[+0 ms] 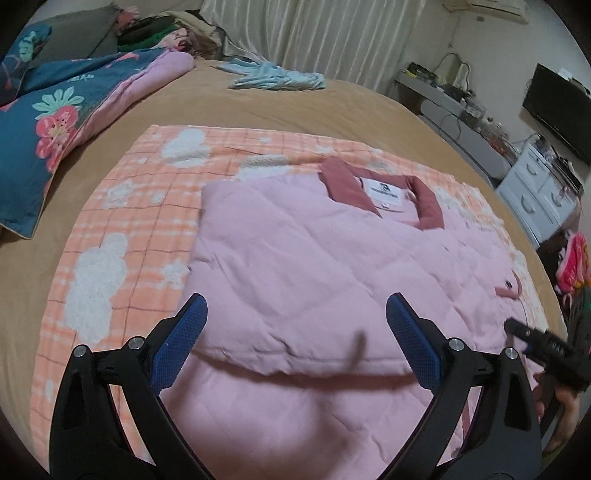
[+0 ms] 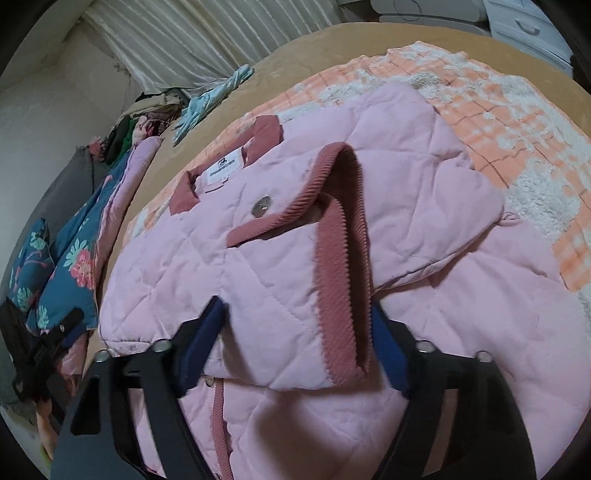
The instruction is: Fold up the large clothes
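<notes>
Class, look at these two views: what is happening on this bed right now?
A person holding a claw in each hand is folding a pink quilted jacket spread on an orange checked blanket on the bed. The left claw is open above the jacket's folded edge, gripping nothing. The right claw has its fingers on either side of a sleeve with a dark pink cuff, folded across the jacket's front; whether it grips is unclear. The collar points away.

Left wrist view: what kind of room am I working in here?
Most likely a bedroom. The pink quilted jacket lies on a tan-covered bed, with a blue floral pillow alongside and pale pleated curtains behind.
</notes>
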